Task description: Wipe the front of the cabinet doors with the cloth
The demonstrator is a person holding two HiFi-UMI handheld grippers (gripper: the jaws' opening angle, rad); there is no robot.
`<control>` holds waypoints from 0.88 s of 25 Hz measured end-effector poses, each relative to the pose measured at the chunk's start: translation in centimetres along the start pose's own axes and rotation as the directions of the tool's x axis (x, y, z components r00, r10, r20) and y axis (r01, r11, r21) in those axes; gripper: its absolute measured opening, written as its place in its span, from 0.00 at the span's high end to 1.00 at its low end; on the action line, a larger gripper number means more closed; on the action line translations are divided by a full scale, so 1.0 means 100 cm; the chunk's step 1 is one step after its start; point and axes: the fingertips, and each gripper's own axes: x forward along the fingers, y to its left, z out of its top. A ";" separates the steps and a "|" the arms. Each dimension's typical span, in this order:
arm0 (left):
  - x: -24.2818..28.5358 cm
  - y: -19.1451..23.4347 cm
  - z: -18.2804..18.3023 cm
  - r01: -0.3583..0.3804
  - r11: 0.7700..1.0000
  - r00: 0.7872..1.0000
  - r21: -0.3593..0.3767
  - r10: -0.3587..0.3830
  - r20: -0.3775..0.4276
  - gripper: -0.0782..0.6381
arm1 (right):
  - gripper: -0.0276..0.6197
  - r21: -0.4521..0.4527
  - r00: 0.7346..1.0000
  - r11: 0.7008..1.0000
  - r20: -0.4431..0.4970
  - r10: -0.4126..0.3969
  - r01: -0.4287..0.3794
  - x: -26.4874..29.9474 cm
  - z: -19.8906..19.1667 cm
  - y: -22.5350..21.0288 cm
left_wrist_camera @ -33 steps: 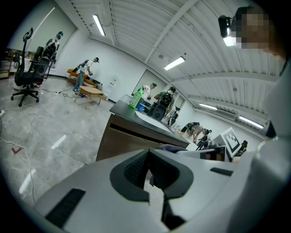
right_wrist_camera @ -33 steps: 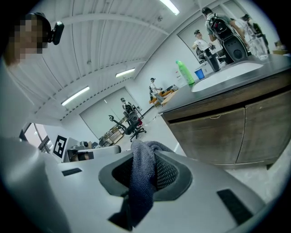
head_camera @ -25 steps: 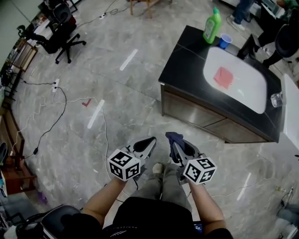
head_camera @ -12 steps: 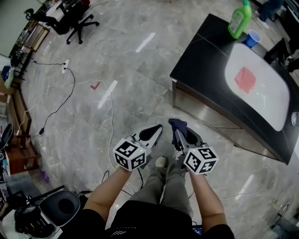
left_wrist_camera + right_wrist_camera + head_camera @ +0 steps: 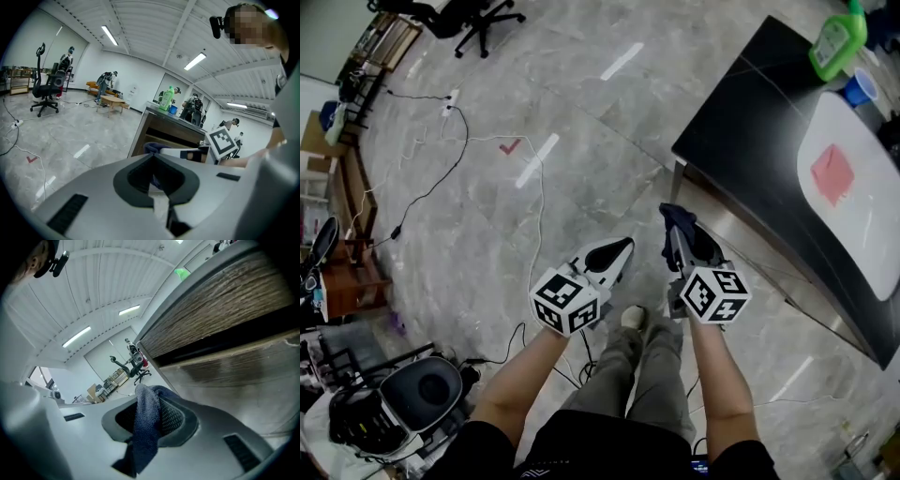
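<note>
Head view: the person stands at the corner of one black-topped cabinet (image 5: 750, 141), with one left gripper (image 5: 622, 247) and one right gripper (image 5: 677, 223) held low over the floor. One dark blue cloth (image 5: 673, 216) sticks out of the right gripper's tip, near the cabinet doors (image 5: 741, 246) but apart from them. On top sit one green bottle (image 5: 834, 42), one blue cup (image 5: 861, 86) and one pink square (image 5: 832, 173) in a white basin (image 5: 862, 234).

Left gripper view: the left gripper (image 5: 152, 159) has its jaws closed together with nothing between them. Beyond them is the cabinet (image 5: 161, 136) corner and the cloth (image 5: 151, 147).

Right gripper view: the right gripper (image 5: 150, 401) has its jaws clamped on the cloth (image 5: 146, 427), which bunches above them and hangs below. The cabinet doors (image 5: 234, 296) fill the right side as two wood-grain panels split by a dark gap.

Wiping looks not yet begun; this is the approach. The next move calls for pressing the bunched cloth against a door face and sweeping across it.
</note>
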 end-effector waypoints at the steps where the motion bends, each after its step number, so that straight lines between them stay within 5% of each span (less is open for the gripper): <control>1: 0.001 0.003 -0.001 -0.008 1.000 1.000 0.001 0.008 -0.003 0.89 | 0.83 0.002 1.000 1.000 0.007 -0.007 0.007 0.005 0.003 -0.004; 10: 0.018 0.016 0.006 -0.028 1.000 1.000 0.015 0.028 -0.008 0.89 | 0.83 0.014 0.995 0.998 0.074 -0.065 0.065 0.018 0.024 -0.038; 22: 0.082 -0.045 -0.016 0.128 0.991 0.988 0.044 -0.124 -0.089 0.89 | 0.83 0.045 0.977 0.987 0.144 -0.160 0.155 -0.052 0.023 -0.087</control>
